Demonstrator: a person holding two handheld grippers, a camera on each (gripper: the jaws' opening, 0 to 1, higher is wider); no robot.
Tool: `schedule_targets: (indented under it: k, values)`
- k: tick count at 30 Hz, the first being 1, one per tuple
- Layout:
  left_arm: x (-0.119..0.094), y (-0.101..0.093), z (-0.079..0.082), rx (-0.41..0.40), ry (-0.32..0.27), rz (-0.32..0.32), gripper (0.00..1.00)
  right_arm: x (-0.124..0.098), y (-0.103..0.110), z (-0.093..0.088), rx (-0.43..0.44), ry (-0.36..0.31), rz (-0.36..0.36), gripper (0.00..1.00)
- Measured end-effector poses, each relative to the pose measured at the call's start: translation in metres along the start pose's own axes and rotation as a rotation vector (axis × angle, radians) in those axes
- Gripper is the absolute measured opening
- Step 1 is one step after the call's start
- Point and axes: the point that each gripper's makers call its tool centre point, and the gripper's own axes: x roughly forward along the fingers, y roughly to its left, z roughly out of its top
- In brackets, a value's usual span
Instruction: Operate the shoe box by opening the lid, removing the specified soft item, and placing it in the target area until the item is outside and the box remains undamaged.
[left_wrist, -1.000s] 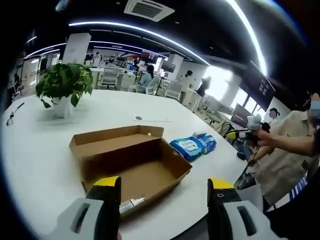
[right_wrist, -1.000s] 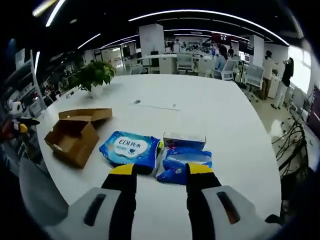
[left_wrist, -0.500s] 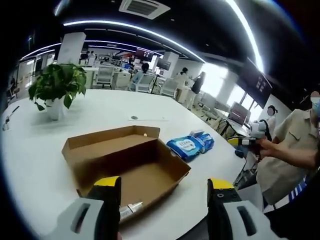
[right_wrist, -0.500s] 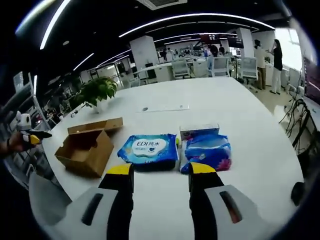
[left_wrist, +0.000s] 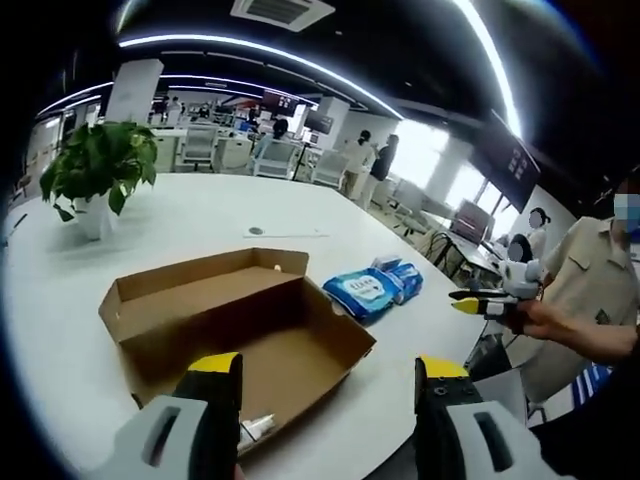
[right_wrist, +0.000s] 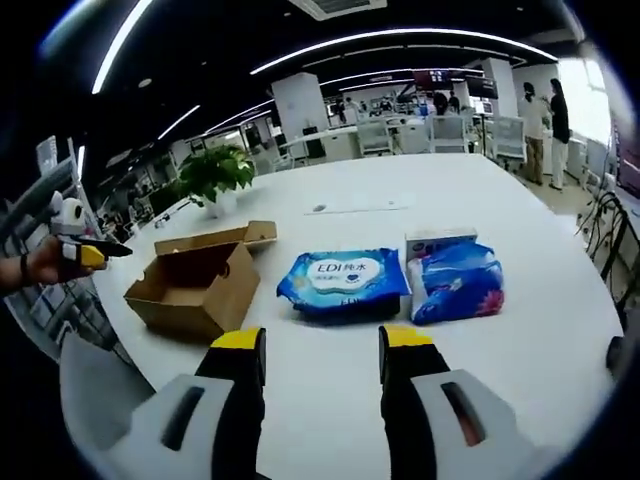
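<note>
Shoe box (left_wrist: 240, 330) open; wipes pack (right_wrist: 343, 282) beside it

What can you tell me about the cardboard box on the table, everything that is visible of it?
The cardboard box is a plain brown shoe box of corrugated-looking card, lying open on the white table, its lid folded back flat behind it. Inside it looks nearly empty; a small white object lies near its front wall. Neither gripper touches it. The blue wipes pack lies beside it, apart.

Blue wipes pack (right_wrist: 343, 281): white label reads "EDI", apparently; smaller print beside it illegible
</note>
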Motion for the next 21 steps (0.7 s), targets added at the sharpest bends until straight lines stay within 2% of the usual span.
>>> schedule_targets:
  k: [5, 8, 13, 14, 21]
  values:
    - [0.003, 0.0, 0.001, -0.008, 0.002, -0.005, 0.71, 0.003, 0.012, -0.011, -0.016, 0.013, 0.002, 0.43]
    - [0.005, 0.002, -0.001, -0.007, 0.012, -0.003, 0.71, 0.005, 0.018, -0.02, 0.026, 0.004, 0.007, 0.43]
    - [0.008, 0.008, -0.003, -0.02, 0.018, 0.0, 0.71, 0.008, 0.029, -0.033, -0.004, 0.017, -0.003, 0.43]
    - [0.009, 0.008, -0.004, -0.018, 0.023, 0.001, 0.71, 0.012, 0.028, -0.039, 0.013, 0.026, 0.001, 0.43]
    - [0.013, 0.008, -0.002, -0.02, 0.018, -0.008, 0.71, 0.02, 0.04, -0.046, 0.01, 0.026, 0.022, 0.44]
